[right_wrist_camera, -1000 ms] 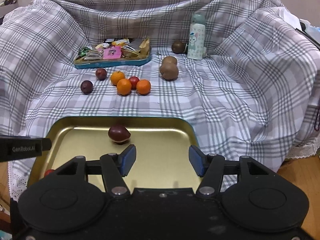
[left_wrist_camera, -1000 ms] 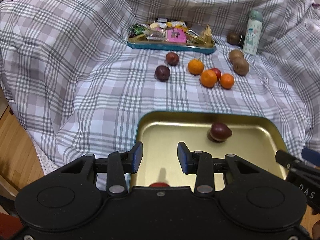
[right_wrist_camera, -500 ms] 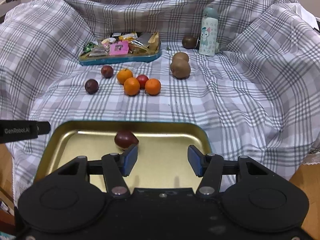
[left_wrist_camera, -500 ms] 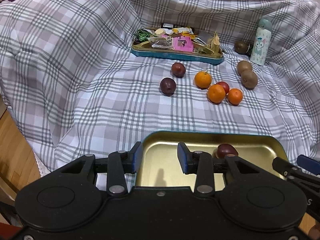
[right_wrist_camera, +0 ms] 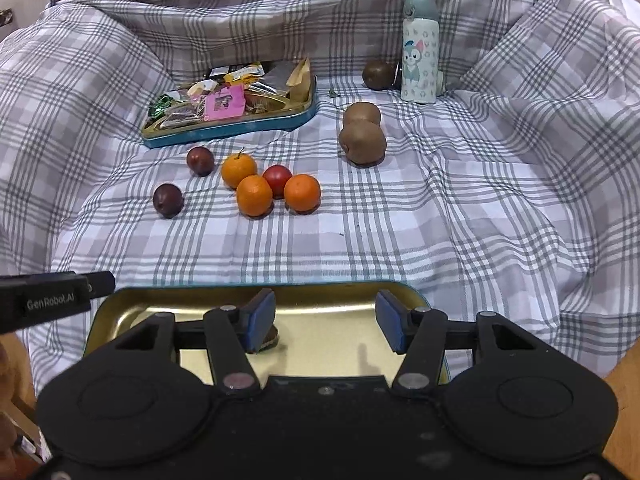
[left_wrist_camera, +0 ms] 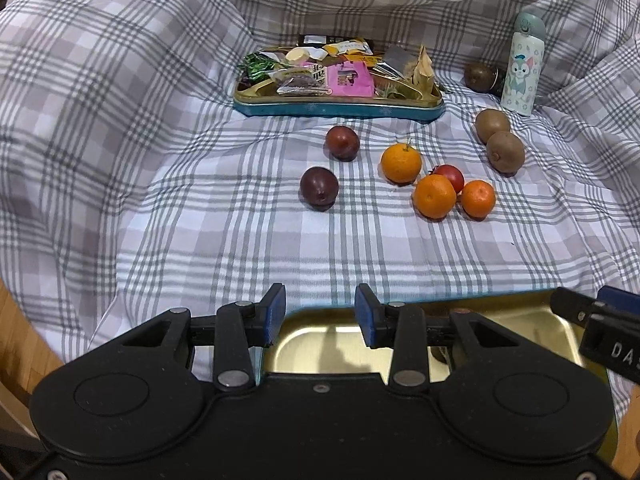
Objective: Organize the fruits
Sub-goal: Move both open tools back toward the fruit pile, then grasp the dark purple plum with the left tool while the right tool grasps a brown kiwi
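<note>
Both grippers are being carried forward over the gold tray [right_wrist_camera: 120,304] toward the loose fruit, which is now appearing nearer and larger in both wrist views than a second ago. The left gripper [left_wrist_camera: 320,314] is being held with its jaws narrow and empty; the right gripper [right_wrist_camera: 326,320] is being held with its jaws moderately apart, also empty. One dark plum [right_wrist_camera: 269,339] is already lying in the tray, half hidden behind a right pad. Two plums [left_wrist_camera: 319,188], three mandarins [left_wrist_camera: 435,196], a red fruit [left_wrist_camera: 450,175] and kiwis [left_wrist_camera: 505,151] are still waiting on the checked cloth [left_wrist_camera: 240,240], so another pick is probably being set up.
</note>
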`<state>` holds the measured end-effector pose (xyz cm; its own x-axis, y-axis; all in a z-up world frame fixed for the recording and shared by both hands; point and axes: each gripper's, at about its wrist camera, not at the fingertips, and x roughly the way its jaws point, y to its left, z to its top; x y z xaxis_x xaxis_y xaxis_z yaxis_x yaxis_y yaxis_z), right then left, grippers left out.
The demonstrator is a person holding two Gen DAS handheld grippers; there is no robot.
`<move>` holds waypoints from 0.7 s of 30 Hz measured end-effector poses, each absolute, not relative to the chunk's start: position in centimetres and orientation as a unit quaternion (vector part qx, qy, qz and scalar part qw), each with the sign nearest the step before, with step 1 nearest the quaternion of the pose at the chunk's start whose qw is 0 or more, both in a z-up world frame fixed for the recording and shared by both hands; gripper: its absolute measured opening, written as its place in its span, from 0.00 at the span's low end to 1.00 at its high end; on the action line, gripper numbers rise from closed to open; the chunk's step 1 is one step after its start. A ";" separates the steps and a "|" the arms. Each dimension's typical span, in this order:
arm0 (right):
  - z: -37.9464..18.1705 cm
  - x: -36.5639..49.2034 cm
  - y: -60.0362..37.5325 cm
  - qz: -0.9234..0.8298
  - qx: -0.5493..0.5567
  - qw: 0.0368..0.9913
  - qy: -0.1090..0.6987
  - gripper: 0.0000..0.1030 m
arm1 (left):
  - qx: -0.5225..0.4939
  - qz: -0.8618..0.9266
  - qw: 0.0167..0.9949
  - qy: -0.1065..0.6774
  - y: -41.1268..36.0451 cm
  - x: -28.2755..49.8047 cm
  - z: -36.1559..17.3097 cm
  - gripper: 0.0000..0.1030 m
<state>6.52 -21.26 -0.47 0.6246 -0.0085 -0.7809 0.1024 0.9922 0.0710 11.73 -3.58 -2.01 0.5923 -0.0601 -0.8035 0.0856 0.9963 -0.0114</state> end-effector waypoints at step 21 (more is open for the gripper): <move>-2.2 16.5 -24.4 -0.057 0.072 0.893 0.441 0.57 | 0.045 -0.046 0.891 0.450 -4.9 20.9 -4.4 0.46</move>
